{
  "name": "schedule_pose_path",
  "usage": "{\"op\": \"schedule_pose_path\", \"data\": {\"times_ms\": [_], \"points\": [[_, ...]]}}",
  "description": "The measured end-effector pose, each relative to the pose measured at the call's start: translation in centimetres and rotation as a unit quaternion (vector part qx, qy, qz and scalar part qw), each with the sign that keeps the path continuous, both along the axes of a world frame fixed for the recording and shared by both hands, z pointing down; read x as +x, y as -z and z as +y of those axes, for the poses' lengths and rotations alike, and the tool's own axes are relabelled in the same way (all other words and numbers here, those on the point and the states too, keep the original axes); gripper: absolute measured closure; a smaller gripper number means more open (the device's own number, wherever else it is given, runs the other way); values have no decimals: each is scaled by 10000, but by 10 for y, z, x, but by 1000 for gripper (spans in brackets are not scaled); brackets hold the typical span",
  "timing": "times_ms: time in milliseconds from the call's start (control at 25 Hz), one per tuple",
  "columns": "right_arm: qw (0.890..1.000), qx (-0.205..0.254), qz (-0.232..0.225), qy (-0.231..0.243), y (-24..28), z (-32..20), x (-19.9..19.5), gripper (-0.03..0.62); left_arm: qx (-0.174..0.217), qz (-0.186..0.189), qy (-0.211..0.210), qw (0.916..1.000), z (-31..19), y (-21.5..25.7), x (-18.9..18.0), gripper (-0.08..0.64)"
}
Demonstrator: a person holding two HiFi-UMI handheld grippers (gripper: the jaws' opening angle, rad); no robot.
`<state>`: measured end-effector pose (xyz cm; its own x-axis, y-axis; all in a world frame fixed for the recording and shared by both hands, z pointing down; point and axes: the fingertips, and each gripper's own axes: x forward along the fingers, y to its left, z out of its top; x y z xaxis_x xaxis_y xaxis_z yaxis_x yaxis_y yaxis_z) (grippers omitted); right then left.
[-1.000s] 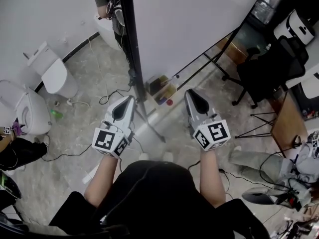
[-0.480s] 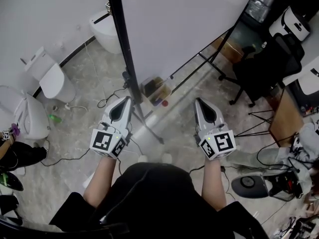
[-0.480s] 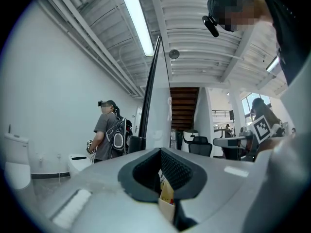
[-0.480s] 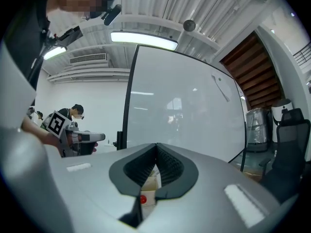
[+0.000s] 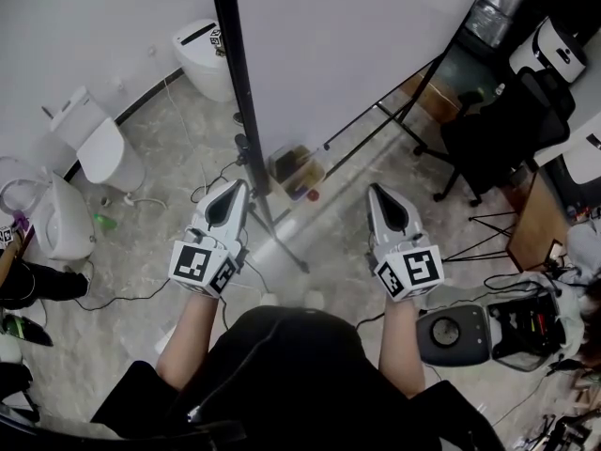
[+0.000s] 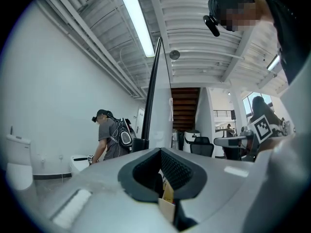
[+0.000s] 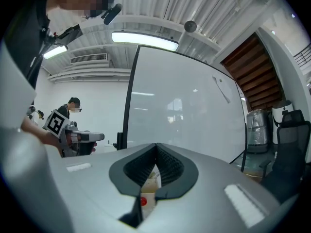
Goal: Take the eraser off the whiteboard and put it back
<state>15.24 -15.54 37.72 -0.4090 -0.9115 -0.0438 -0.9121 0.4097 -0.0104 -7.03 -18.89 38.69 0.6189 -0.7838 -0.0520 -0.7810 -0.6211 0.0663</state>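
The whiteboard point(image 5: 347, 45) stands on a black-framed stand right ahead of me. It fills the right gripper view point(image 7: 184, 106) and shows edge-on in the left gripper view point(image 6: 163, 106). No eraser shows plainly; a thin dark thing point(image 7: 221, 89) sits high on the board and I cannot tell what it is. My left gripper point(image 5: 242, 184) is held level by the board's left post, jaws shut and empty point(image 6: 160, 150). My right gripper point(image 5: 373, 188) points at the board's face a short way off, jaws shut with nothing in them point(image 7: 156, 144).
A small box of odds and ends point(image 5: 299, 169) lies at the stand's foot. White toilets point(image 5: 103, 144) stand along the left wall, with cables on the floor. A black chair point(image 5: 507, 130) and a round grey device point(image 5: 454, 334) are at the right. A person point(image 6: 109, 137) stands behind the board.
My right gripper shifted a little to the right, away from the left one. The person seen beyond the board's post left the head view. The round grey device came into view at lower right.
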Motion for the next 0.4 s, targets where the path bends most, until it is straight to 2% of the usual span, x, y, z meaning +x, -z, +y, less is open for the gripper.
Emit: {"op": "schedule_pose_path", "data": {"times_ms": [400], "points": [[10000, 37, 33, 2, 1, -3, -5, 583, 27, -150, -79, 9999, 1, -3, -1, 555]]}}
